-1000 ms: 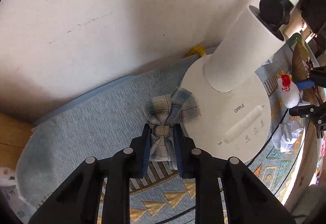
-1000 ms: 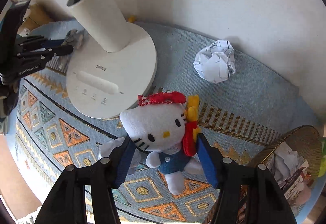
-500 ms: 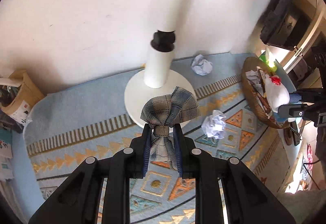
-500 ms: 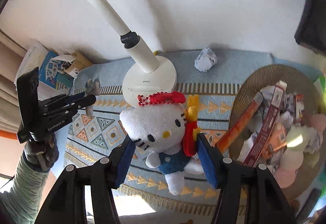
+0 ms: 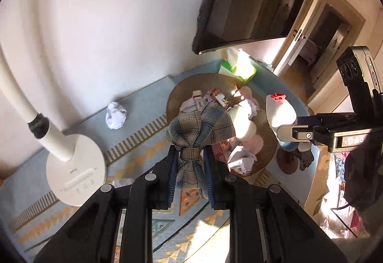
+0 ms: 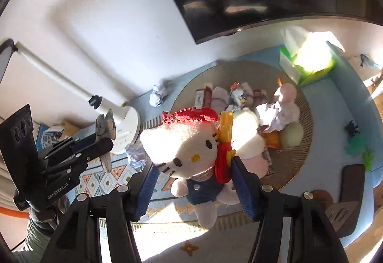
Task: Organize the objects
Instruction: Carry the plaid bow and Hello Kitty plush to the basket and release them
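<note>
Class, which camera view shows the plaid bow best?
The left wrist view: the plaid bow fills the centre, pinched at its knot by the left gripper. The right wrist view shows it small, edge-on, far left.

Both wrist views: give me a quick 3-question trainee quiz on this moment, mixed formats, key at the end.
1. True or false: the left gripper holds nothing.
2. Multiple choice: what does the right gripper grip? A) a crumpled paper ball B) a white cat plush toy with a red bow C) a tissue box
3. Fill in: the round woven basket holds mixed items and lies on the patterned ____.

Key
1. False: it is shut on the plaid fabric bow.
2. B: the plush toy sits between its blue pads.
3. rug; one crumpled paper ball lies there too, near the wall, between the basket and the lamp base.
</note>
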{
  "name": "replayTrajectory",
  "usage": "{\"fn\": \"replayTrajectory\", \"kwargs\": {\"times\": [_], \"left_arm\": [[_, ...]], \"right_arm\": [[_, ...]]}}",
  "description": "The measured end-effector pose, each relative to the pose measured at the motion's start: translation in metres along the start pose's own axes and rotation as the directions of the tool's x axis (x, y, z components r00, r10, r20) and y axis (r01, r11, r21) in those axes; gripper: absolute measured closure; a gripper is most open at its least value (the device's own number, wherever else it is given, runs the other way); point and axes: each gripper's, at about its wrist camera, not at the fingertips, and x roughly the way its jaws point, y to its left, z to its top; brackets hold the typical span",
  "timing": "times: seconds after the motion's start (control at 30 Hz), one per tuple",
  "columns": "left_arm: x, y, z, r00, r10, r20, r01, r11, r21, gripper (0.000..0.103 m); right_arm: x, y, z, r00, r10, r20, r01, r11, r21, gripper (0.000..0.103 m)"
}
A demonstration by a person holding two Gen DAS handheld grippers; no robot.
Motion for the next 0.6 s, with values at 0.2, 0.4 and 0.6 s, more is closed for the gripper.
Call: {"fn": "replayTrajectory", "kwargs": {"times": [0.2, 0.4, 0.6], "left_arm": [[0.028, -0.049, 0.037, 0.999, -0.052, 0.004, 0.052, 0.997, 0.065, 0.085], [0.049, -0.075, 0.053, 0.999, -0.052, 0.015, 0.05, 0.995, 0.09, 0.083], [0.083, -0.069, 0.051, 0.998, -0.039, -0.056, 0.039, 0.999, 0.002, 0.054]], "right_arm": [[-0.039, -0.046, 0.027, 0.992, -0.049, 0.114, 0.041, 0.997, 0.072, 0.043], [-0.033, -0.07, 0.04, 0.991, -0.076, 0.111, 0.064, 0.992, 0.106, 0.034], [0.0, -0.095, 0.038, 0.996, -0.084, 0.009, 0.083, 0.988, 0.127, 0.029]]}}
